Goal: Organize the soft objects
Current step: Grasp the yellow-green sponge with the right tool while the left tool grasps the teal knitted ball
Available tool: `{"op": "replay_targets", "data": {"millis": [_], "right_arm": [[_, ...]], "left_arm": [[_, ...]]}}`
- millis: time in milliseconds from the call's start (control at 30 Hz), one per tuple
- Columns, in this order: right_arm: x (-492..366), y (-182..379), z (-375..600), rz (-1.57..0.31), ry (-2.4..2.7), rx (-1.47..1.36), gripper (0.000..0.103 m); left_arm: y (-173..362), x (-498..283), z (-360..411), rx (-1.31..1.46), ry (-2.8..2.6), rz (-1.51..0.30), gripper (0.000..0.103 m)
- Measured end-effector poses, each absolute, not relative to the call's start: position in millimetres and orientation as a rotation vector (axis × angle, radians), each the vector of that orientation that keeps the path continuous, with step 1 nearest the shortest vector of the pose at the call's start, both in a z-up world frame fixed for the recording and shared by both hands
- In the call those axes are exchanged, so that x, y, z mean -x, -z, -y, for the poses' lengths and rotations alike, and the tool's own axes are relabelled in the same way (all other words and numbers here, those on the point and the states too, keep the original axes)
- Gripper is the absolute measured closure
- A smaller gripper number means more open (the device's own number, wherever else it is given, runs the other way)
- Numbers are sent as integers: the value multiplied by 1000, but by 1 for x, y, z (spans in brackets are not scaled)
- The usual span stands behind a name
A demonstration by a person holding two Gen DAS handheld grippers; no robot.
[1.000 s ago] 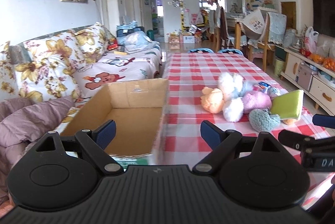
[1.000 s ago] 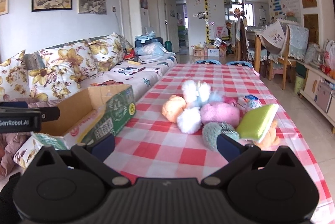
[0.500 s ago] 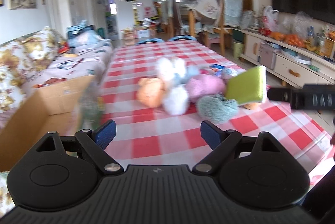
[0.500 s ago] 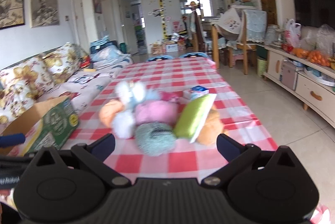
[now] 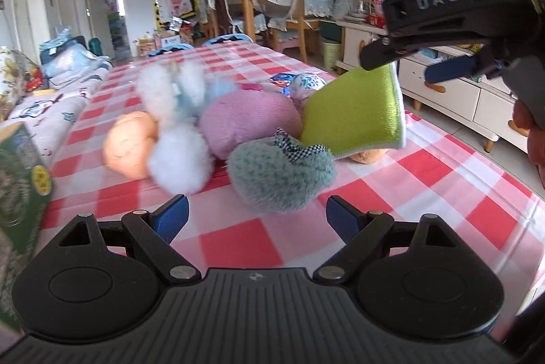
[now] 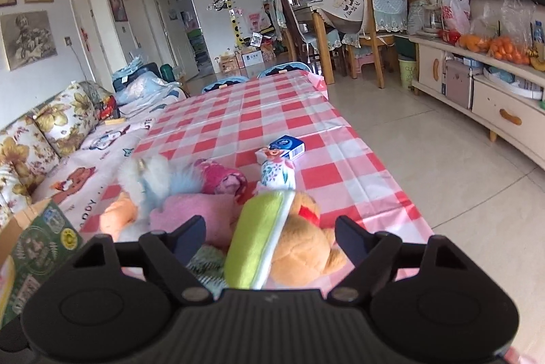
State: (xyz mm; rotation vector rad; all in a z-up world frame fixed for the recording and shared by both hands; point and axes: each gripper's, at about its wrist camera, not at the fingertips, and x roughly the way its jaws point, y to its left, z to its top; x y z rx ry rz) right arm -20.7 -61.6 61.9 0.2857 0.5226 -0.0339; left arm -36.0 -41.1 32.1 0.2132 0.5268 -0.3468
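Your left gripper (image 5: 255, 216) sits at the bottom centre of the left wrist view, its blue pads spread wide and holding nothing, just short of the teal plush heart (image 5: 281, 182). Behind the heart, mid-frame, the soft objects lie heaped together on the red-checked tablecloth (image 5: 425, 180): a pink knitted cushion (image 5: 248, 122), white pom-poms (image 5: 180, 156), an orange plush (image 5: 127, 144) at the left of the heap, and a lime-green sponge pad (image 5: 357, 112) leaning tilted at the right. Your right gripper (image 5: 446, 33) enters at the upper right of that frame, above the pad. In the right wrist view, your right gripper (image 6: 270, 236) is likewise spread wide, with the lime-green sponge pad (image 6: 259, 238) and an orange teddy bear (image 6: 303, 244) lying between its fingers, ungripped. The cardboard box (image 6: 37, 248) stands at the lower left edge of that frame.
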Motion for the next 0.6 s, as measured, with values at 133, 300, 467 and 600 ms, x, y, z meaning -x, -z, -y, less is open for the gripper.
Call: {"op": "replay_targets", "data": {"millis": [133,300,467,600], "right_arm": [[1,-56,63,-559,1,-273,25],[-15,-51,61,-592,-27,-257,50],[-20,-51,54,-612,-60,-212,67],[-23,-49,46,-632,-86,-178,77]], "left_arm": [[-27,13,45,-195,372,-533,0],[-19,-4,49,-159,420,-539,0],[-17,-15,46,-114,455,-540,0],[-17,-18,48,-105,480,-533,0]]}}
